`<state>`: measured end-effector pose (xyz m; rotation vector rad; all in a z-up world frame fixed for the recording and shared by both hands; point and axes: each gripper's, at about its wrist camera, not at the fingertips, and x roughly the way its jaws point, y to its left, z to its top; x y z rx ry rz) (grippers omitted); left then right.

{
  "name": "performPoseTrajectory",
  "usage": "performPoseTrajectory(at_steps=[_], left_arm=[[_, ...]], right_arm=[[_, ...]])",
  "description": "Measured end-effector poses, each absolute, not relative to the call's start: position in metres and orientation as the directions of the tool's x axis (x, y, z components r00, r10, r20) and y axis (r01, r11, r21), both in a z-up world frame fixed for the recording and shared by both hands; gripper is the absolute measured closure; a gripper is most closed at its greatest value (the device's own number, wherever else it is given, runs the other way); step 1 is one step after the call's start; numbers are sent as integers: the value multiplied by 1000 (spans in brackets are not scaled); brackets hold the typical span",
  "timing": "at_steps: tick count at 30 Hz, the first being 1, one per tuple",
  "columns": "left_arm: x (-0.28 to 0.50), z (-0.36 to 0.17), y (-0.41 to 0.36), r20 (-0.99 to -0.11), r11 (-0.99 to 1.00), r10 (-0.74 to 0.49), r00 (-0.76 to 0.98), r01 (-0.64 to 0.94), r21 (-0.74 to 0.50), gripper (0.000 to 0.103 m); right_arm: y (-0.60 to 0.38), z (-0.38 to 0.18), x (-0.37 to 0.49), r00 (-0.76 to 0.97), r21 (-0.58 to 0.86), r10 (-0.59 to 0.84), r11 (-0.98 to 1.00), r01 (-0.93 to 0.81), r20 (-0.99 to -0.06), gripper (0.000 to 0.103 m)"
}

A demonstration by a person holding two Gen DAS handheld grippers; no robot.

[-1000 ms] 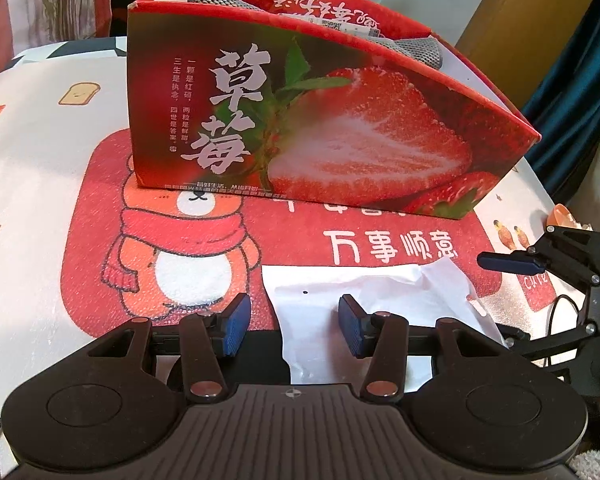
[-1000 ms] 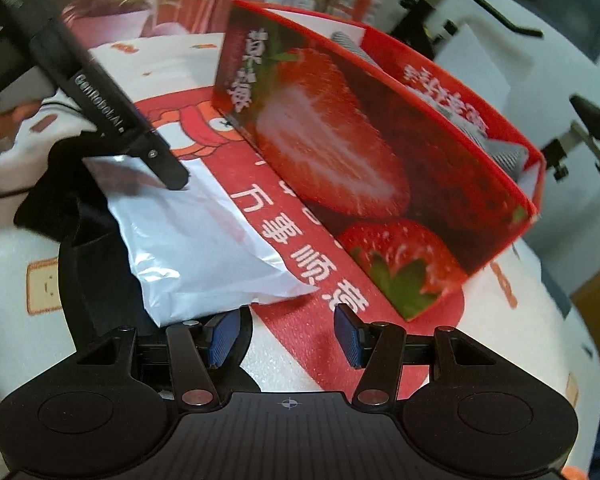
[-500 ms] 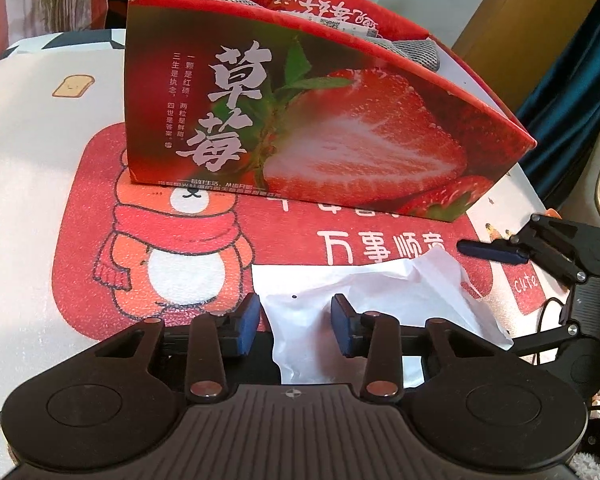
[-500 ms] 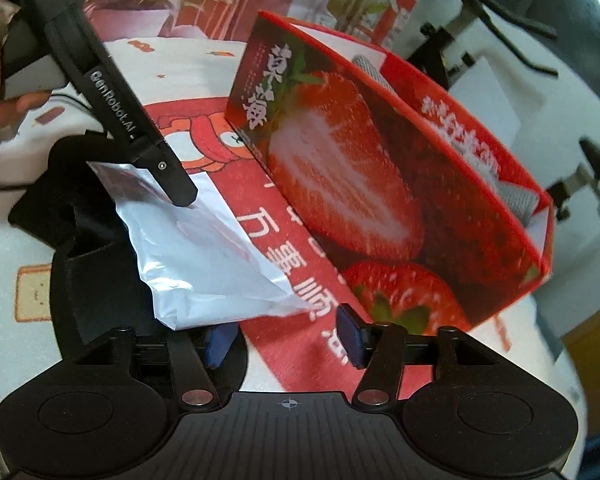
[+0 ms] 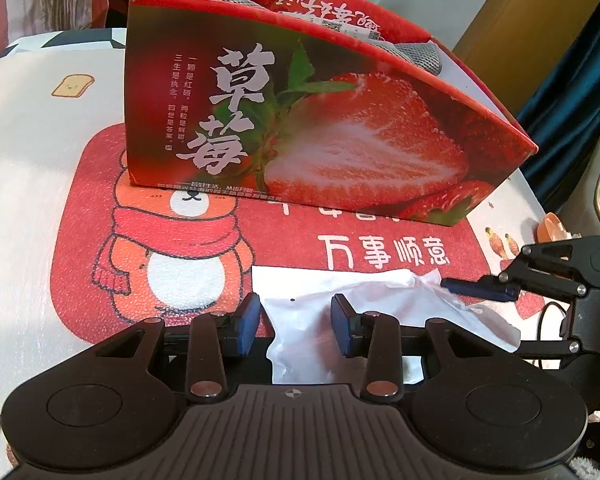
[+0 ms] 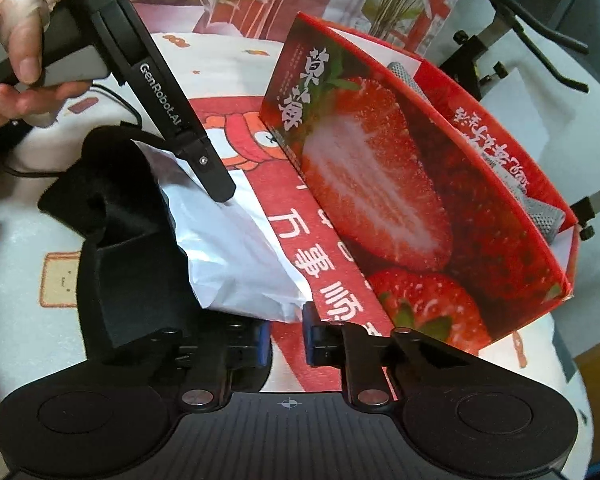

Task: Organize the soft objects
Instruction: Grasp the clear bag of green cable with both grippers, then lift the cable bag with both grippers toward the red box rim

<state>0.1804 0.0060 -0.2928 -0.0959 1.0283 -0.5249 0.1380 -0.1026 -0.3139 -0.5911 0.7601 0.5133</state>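
A white plastic bag lies on the bear-print cloth, over a black soft item. My left gripper is open, its jaws on either side of the bag's near edge. My right gripper is narrowly open with the bag's corner reaching between its pads; whether it pinches is unclear. In the left wrist view the right gripper's fingertip touches the bag's crumpled right end. A red strawberry-print box stands behind, with grey mesh fabric inside.
The cloth covers a rounded surface that falls away at the right. A tan cabinet and dark blue curtain stand behind. A hand holds the left gripper's handle.
Both grippers have narrowed their jaws. The right gripper moved in on the bag's corner, and the bag's right end has crumpled and lifted.
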Motion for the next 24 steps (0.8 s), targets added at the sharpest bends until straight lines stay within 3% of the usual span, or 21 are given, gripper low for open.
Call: performPoseTrajectory(at_steps=[3, 7, 14, 18, 24], left_arm=[[181, -293, 6, -791, 873, -458, 405, 371, -316, 62], [181, -292, 5, -793, 874, -455, 405, 373, -312, 62], [181, -292, 5, -791, 873, -459, 404, 368, -319, 63], [181, -292, 6, -789, 874, -461, 405, 362, -324, 63], [187, -287, 12, -774, 867, -480, 413, 356, -348, 63]], right_arm=[[-101, -313, 137, 621, -307, 218, 719, -624, -753, 90], [-94, -315, 132, 639, -358, 206, 683, -636, -741, 83], [-92, -317, 136, 634, -353, 219, 676, -647, -742, 85], [-94, -314, 139, 616, -303, 248, 697, -649, -748, 93], [-112, -308, 151, 590, -145, 307, 790, -595, -747, 95]])
